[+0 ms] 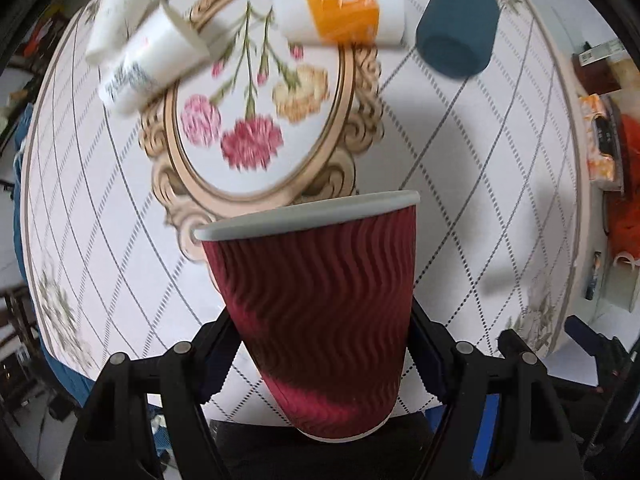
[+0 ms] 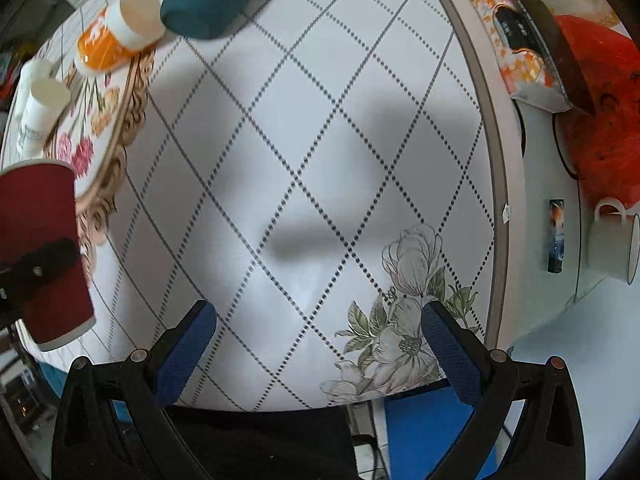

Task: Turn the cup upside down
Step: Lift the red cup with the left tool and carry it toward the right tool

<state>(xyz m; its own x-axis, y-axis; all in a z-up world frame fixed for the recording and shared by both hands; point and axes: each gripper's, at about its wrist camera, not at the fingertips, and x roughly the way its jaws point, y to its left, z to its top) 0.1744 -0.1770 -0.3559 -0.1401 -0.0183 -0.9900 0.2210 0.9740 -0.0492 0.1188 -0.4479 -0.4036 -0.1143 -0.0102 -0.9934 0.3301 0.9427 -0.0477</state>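
Note:
A dark red ripple paper cup (image 1: pixel 320 312) with a grey rim is held in my left gripper (image 1: pixel 324 344), whose fingers are shut on its sides. The cup is in the air above the table, rim away from the camera, slightly tilted. The same cup (image 2: pixel 40 248) shows at the left edge of the right wrist view, with a black finger (image 2: pixel 36 268) across it. My right gripper (image 2: pixel 318 344) is open and empty above the near part of the table.
The round table (image 2: pixel 320 140) has a white diamond-pattern cloth with a flower medallion (image 1: pixel 256 112). At the far side stand an orange-labelled bottle (image 1: pixel 340 4), a white bottle (image 1: pixel 148 64) and a teal cup (image 1: pixel 456 28). A white mug (image 2: pixel 616 240) and a tissue box (image 2: pixel 516 60) stand beyond the right edge.

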